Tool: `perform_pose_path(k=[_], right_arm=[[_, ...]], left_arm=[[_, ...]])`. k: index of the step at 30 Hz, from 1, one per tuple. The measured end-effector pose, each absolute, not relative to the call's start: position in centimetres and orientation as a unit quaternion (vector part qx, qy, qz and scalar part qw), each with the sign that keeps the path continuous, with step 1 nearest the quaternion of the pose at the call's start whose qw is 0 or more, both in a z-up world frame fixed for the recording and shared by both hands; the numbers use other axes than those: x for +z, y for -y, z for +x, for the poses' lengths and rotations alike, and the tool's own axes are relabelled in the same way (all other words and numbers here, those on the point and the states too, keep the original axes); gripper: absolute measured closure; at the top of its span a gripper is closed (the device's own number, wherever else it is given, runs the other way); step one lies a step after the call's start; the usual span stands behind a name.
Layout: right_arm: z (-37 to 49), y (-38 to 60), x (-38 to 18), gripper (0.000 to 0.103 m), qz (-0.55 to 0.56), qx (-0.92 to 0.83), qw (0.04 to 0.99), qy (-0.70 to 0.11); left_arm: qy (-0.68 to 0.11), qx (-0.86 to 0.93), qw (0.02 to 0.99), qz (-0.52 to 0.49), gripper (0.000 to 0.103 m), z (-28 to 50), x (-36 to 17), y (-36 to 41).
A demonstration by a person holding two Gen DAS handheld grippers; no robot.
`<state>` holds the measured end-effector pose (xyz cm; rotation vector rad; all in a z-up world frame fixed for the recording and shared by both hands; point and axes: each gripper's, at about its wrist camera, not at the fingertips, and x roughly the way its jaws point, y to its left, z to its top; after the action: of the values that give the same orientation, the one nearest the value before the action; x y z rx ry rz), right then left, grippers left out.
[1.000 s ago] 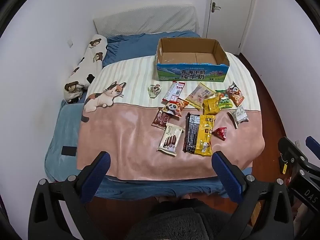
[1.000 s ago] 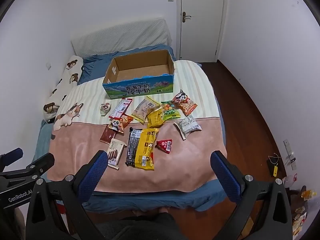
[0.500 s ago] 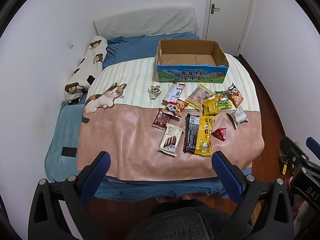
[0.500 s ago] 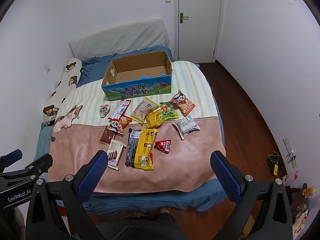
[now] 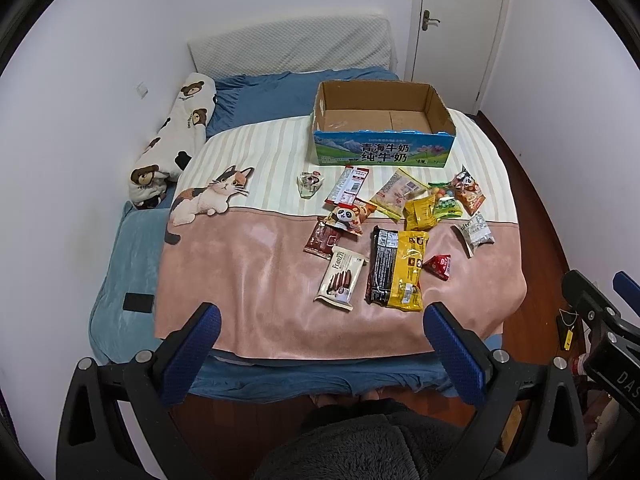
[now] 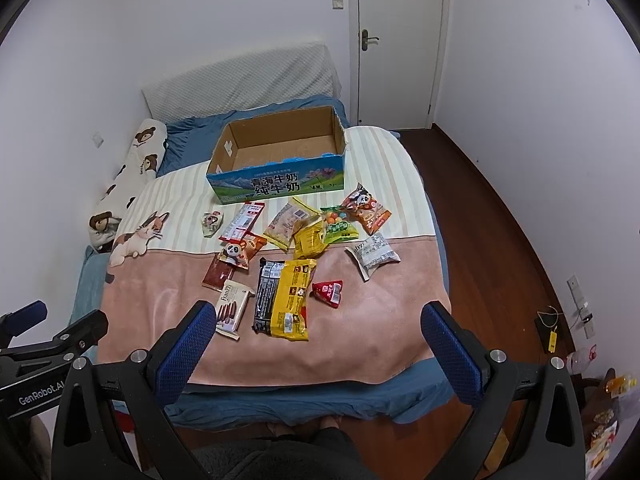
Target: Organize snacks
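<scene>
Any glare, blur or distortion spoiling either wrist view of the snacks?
Left wrist: sharp, evenly lit, fisheye bowing walls, faint sheen on the yellow-black packet. Right wrist: equally sharp, the door curves, dark vignette at corners, cardboard box clearly readable.

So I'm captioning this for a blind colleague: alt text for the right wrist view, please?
Snack packets lie scattered on a pink-and-striped blanket in front of an empty cardboard box. The open right tongs frame the bottom, holding nothing, and the left tongs show at the left edge.
</scene>
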<state>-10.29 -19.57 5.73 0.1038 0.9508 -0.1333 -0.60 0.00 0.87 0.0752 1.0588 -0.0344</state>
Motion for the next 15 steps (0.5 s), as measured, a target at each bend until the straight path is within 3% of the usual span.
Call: perform_pose_path(k=[15], right_arm=[[-10.73,19.51,6.45,0.000,0.050,-0.060,0.888,-0.453]], left_arm=[[-0.498,-0.017,0.867,0.030,0.000,-1.36,1.51,-0.04]])
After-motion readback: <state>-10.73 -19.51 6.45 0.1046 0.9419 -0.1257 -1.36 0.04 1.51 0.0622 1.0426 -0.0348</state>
